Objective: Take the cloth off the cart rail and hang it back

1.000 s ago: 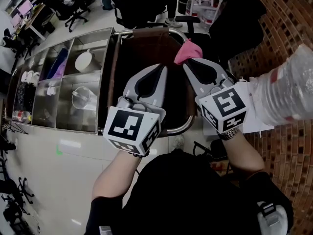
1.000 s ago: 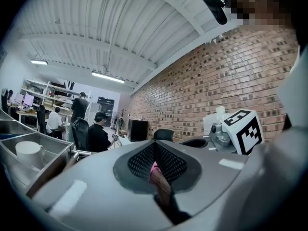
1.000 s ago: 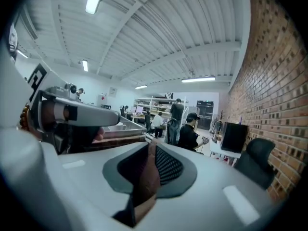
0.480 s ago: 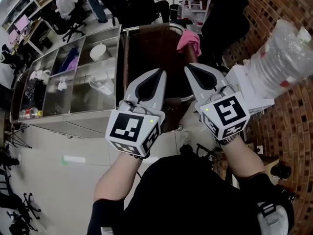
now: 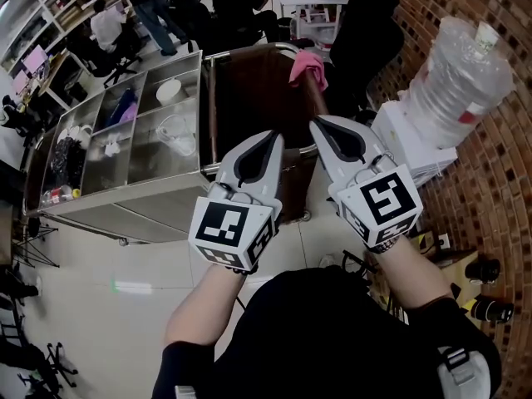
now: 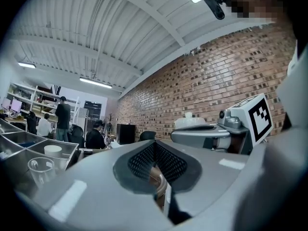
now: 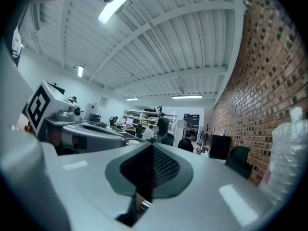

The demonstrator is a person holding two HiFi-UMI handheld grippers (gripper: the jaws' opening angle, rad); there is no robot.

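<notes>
The pink cloth [image 5: 306, 69] hangs bunched over the far right part of the cart rail [image 5: 249, 50]. Both grippers are held side by side well short of it, above the cart's near end. My left gripper [image 5: 274, 135] has its jaws together with nothing between them. My right gripper [image 5: 316, 122] is likewise shut and empty, its tip pointing toward the cloth but apart from it. The left gripper view shows the right gripper [image 6: 202, 131] alongside. The right gripper view shows the left gripper [image 7: 96, 129]. Neither gripper view shows the cloth.
The steel cart [image 5: 125, 198] has compartments holding a white bowl [image 5: 169, 91] and a clear cup [image 5: 176, 131]. A black chair [image 5: 366, 32] stands beyond the cloth. A water dispenser with its bottle [image 5: 461, 73] stands against the brick wall on the right. People sit and stand at the back.
Both grippers have drawn back from the cart toward me. The right gripper's tip, which was at the pink cloth, is now well clear of it. The cloth stays on the rail.
</notes>
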